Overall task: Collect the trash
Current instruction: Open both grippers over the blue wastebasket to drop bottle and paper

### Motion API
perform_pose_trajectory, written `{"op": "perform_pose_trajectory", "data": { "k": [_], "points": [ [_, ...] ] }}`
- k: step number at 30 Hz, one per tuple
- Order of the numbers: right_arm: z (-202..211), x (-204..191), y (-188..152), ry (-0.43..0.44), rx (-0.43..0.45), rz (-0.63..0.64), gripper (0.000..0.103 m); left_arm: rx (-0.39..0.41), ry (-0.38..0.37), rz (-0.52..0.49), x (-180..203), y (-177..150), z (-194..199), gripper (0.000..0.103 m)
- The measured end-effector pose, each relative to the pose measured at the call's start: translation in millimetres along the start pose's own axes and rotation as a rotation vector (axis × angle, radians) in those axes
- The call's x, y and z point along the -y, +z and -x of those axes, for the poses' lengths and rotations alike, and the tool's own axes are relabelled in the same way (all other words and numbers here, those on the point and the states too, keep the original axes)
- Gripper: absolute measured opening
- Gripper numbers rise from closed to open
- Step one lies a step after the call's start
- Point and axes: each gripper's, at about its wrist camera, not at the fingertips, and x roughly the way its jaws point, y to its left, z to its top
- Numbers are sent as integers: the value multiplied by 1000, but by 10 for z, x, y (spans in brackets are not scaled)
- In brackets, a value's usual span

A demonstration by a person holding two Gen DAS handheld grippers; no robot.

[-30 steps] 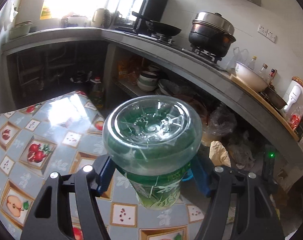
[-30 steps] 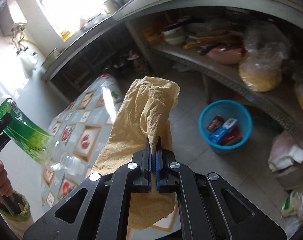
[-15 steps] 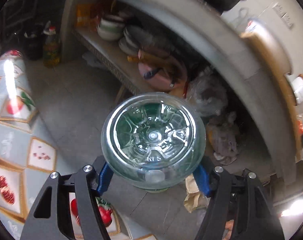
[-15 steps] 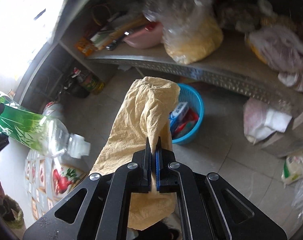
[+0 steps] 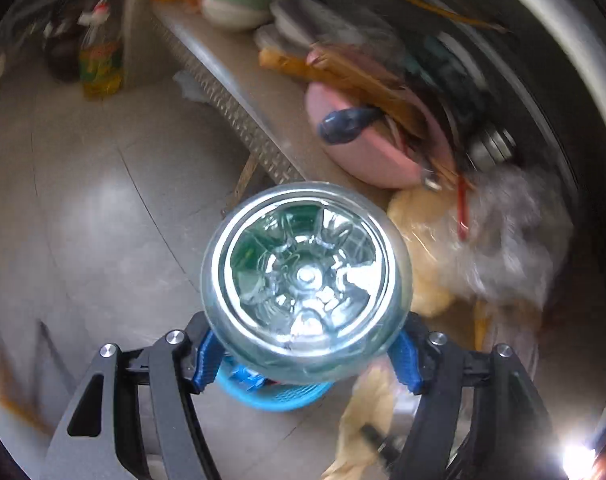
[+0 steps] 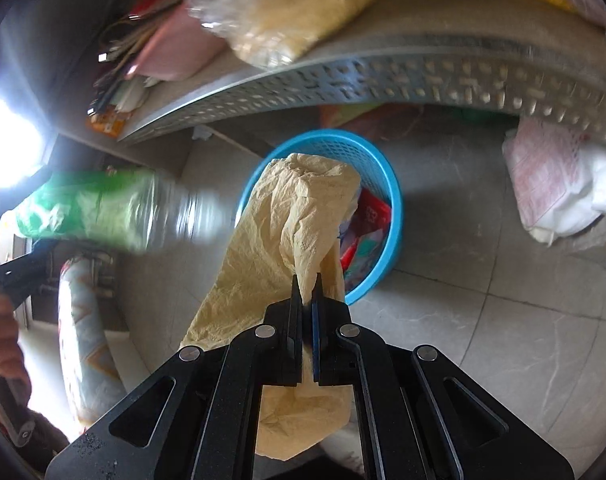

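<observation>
The yellow bag (image 6: 295,216), pinched in the right claw (image 6: 306,280), is hung right over the blue basket (image 6: 387,176), while the bottle (image 5: 307,280) is clamped wide in the left claw (image 5: 305,354) off to the side.

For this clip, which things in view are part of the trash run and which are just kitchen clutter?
Part of the job:
- plastic bottle, held by the left gripper
- crumpled yellow bag, pinched in the right gripper
- blue basket on the floor, already holding wrappers

Just lying about:
- pink tub on the low shelf
- bowls
- oil bottle
- big sack
</observation>
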Motion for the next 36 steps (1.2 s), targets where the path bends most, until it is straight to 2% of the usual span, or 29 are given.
{"op": "perform_pose_trajectory", "data": {
  "k": [1, 3, 5, 7, 10, 14, 18, 21, 22, 23, 24, 25, 26, 29, 31, 36],
  "points": [
    [-40, 40, 4, 0, -5, -9, 2, -35, 10, 41, -76, -59, -135, 74],
    [-123, 82, 15, -5, -14, -17, 2, -163, 57, 125, -256, -233, -454, 76],
    [-204, 134, 13, -15, -26, -24, 2, -247, 60, 201, -432, -385, -618, 76],
    [-243, 168, 3, -21, -32, -29, 2, -288, 71, 227, -518, -481, -657, 76],
    [-302, 194, 7, -29, -42, -29, 2, -296, 70, 207, -519, -509, -567, 76],
    [-424, 197, 57, -23, -62, -44, 2, -263, 43, 141, -424, -422, -305, 76],
    [-569, 116, 174, -10, -75, -81, 3, -213, -3, 83, -355, -389, 263, 76],
    [-751, 16, 295, -20, -61, -113, 8, -167, -32, 21, -291, -382, 728, 76],
    [-848, -6, 340, -31, -56, -126, 15, -146, -32, -16, -268, -397, 920, 76],
    [-920, -18, 363, -39, -47, -127, 31, -123, -34, -55, -255, -426, 1116, 77],
    [-983, -26, 379, -65, -40, -122, 38, -100, -32, -88, -237, -460, 1267, 78],
    [-1039, -31, 377, -106, -38, -114, 44, -73, -25, -126, -240, -508, 1455, 81],
    [-1086, -30, 356, -138, -40, -106, 44, -39, -11, -165, -268, -586, 1672, 83],
    [-1045, -7, 238, -158, -28, -75, 44, 30, 28, -215, -409, -790, 2143, 87],
    [-927, 16, 124, -172, -13, -52, 45, 75, 43, -214, -579, -966, 2435, 90],
    [-447, 75, -125, -187, 53, -8, 45, 213, 144, -150, -991, -1450, 3042, 92]
  ]
}}
